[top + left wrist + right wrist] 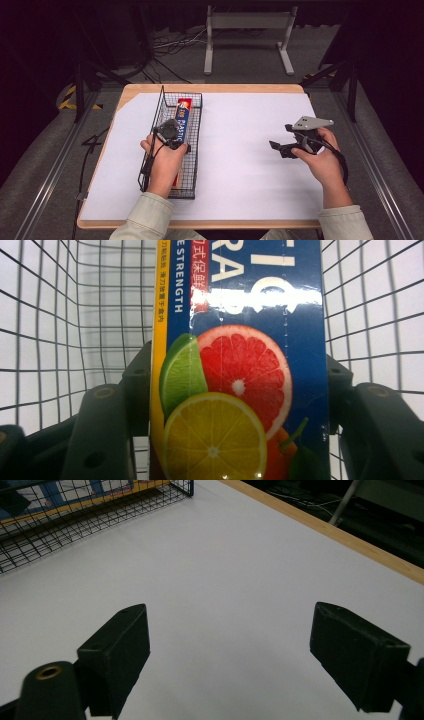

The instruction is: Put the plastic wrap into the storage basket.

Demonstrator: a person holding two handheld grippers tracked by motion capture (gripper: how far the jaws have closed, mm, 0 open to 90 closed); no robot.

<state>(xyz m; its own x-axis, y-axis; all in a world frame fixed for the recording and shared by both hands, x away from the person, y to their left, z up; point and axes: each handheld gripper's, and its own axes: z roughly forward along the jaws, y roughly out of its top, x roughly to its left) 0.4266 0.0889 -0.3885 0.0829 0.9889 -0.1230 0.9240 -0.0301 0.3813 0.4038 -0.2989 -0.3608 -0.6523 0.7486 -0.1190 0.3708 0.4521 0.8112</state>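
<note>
A long blue box of plastic wrap (pixel 183 116) with citrus pictures lies lengthwise in a black wire basket (pixel 196 150) on the left half of the table. My left gripper (pixel 170 134) points down into the basket, over the box's middle. In the left gripper view both jaws press the box's (pixel 240 315) long sides, so my left gripper (pixel 237 377) is shut on it, with basket mesh (pixel 50 315) around. My right gripper (pixel 279 148) hovers at the right, apart from the basket. Its jaws (pixel 230 645) stand wide open over bare white surface with nothing between them.
A white sheet (pixel 240 150) covers the wooden table, whose edge (pixel 325 527) runs along the far side. The basket's corner (pixel 75 515) lies to the upper left in the right gripper view. A metal frame stand (pixel 248 22) and cables are on the floor beyond the table.
</note>
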